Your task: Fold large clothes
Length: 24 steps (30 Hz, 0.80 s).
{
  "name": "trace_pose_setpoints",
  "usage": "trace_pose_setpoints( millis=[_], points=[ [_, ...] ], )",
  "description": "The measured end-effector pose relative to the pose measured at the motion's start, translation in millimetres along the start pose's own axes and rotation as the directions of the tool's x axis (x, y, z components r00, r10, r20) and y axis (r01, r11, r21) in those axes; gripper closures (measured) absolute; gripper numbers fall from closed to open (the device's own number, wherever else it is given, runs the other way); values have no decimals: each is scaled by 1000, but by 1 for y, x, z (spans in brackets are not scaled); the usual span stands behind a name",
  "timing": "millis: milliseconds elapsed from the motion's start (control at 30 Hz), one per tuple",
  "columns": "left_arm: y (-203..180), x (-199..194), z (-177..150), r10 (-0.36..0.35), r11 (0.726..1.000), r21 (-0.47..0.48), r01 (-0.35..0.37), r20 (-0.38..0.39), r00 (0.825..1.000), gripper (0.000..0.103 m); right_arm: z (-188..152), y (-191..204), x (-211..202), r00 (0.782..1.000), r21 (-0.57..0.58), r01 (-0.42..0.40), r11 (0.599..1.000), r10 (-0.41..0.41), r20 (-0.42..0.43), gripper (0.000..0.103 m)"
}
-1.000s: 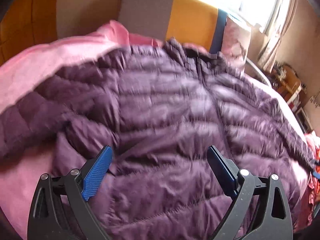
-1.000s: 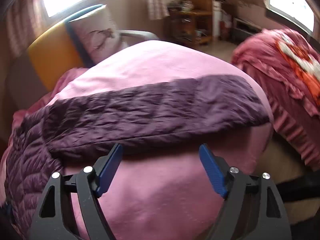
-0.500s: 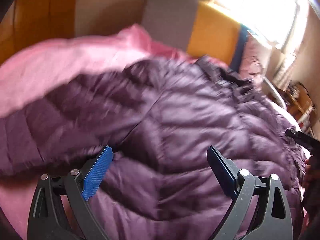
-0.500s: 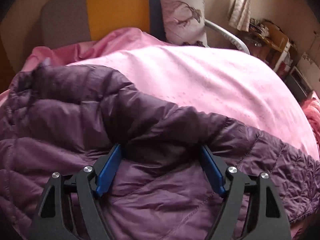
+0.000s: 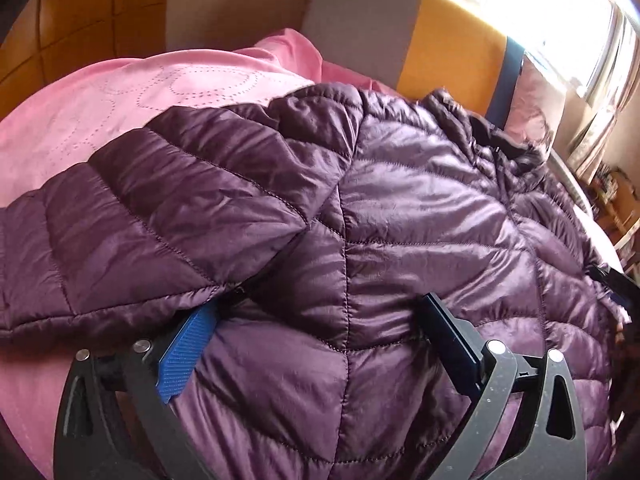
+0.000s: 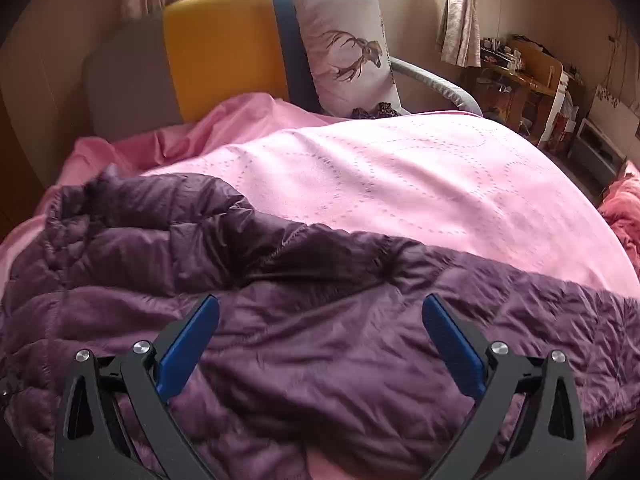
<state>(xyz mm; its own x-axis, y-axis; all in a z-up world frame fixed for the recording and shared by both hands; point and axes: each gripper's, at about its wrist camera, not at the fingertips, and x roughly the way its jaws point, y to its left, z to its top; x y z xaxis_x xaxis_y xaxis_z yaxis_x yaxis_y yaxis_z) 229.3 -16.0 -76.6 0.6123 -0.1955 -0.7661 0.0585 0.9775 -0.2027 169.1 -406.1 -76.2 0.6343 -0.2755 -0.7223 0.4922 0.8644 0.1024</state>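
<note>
- right gripper (image 6: pixel 320 340) jaws just opened wide, nothing pinched, over the jacket
- left gripper (image 5: pixel 316 340) spread wide, jacket bulging between pads, not squeezed
- pink blanket (image 6: pixel 400 184) covers bed
- purple puffer jacket (image 5: pixel 400 208) lies spread on blanket, sleeve (image 5: pixel 152 220) folded across body
- deer pillow (image 6: pixel 344 48) at headboard

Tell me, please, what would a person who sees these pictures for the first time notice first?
First, the shiny purple quilted jacket, spread over a pink blanket on the bed, with one sleeve lying out to the side. Then the two grippers, left gripper and right gripper, both open just above the jacket. Behind stands a pillow with a deer drawing.
</note>
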Motion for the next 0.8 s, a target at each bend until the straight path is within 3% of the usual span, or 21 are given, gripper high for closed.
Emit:
trace_pose_setpoints(
  millis=[100, 200, 300, 367, 433, 500, 567, 633, 700, 800],
  points=[
    [10, -16, -1, -13, 999, -46, 14, 35, 999, 4, -27, -43, -44, 995, 116, -96, 989, 96, 10, 2],
    [16, -36, -4, -19, 996, -81, 23, 60, 998, 4, -66, -101, -75, 989, 276, -142, 951, 150, -7, 5],
    [19, -52, -14, -21, 997, -77, 25, 53, 998, 4, -100, -161, -98, 995, 445, -79, 892, 95, -13, 16],
    [22, -64, -22, -18, 997, -76, 22, 62, 998, 4, -114, -204, -103, 999, 561, -26, 827, 41, -15, 20],
    [25, -72, -31, -26, 997, -77, 31, 58, 998, 4, -120, -238, -101, 1000, 658, 12, 753, 3, -22, 37],
    [25, -78, -38, -24, 998, -60, 27, 58, 998, 4, -114, -258, -95, 1000, 705, 4, 709, 15, -21, 38],
    [25, -81, -43, -32, 999, -41, 34, 54, 998, 4, -99, -267, -91, 998, 710, 66, 701, -48, -46, 48],
    [23, -86, -49, -48, 998, -25, 50, 50, 998, 4, -83, -272, -88, 996, 715, 93, 693, -75, -56, 83],
    [24, -91, -52, -76, 997, -24, 77, 60, 995, 4, -61, -261, -88, 996, 678, 83, 730, -74, -42, 91],
    [26, -98, -55, -120, 992, -34, 123, 78, 990, 4, -26, -215, -98, 997, 530, 46, 847, -69, 24, 92]
  ],
)
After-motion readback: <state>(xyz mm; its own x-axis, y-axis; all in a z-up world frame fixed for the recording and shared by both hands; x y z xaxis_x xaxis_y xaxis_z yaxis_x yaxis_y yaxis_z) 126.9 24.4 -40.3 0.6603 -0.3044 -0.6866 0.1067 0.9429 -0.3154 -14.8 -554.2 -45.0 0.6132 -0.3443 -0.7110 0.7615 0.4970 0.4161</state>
